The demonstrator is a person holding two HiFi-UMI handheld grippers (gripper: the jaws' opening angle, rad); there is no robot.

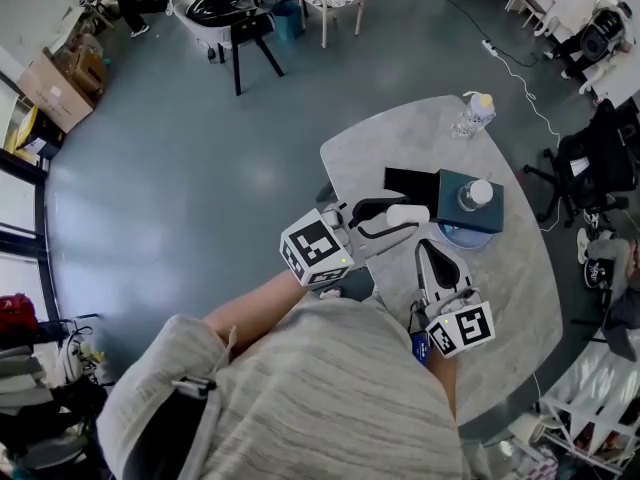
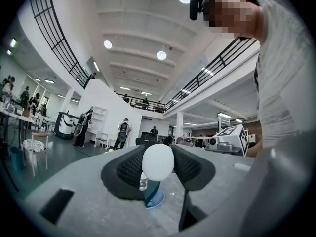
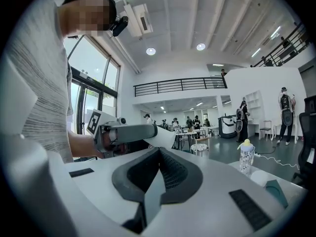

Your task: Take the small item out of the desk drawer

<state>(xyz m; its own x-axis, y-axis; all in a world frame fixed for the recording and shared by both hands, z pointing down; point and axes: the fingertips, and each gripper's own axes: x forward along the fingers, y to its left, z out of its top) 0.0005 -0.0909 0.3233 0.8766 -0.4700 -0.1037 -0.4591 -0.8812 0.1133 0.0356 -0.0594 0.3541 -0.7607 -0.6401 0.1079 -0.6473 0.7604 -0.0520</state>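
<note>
The left gripper's (image 2: 158, 151) jaws are held fairly wide, clamped on the small white item (image 2: 158, 161), a rounded pale thing raised clear of the surface (image 1: 520, 268). The right gripper's (image 3: 158, 154) jaws are together with nothing between them, hanging just beside. Past the held item stands a teal box (image 1: 470, 203), likely the drawer unit, with a flat black part (image 1: 410, 182) beside it; whether that is an open drawer I cannot tell. The taking-out looks done; setting the item down seems to be what remains.
</note>
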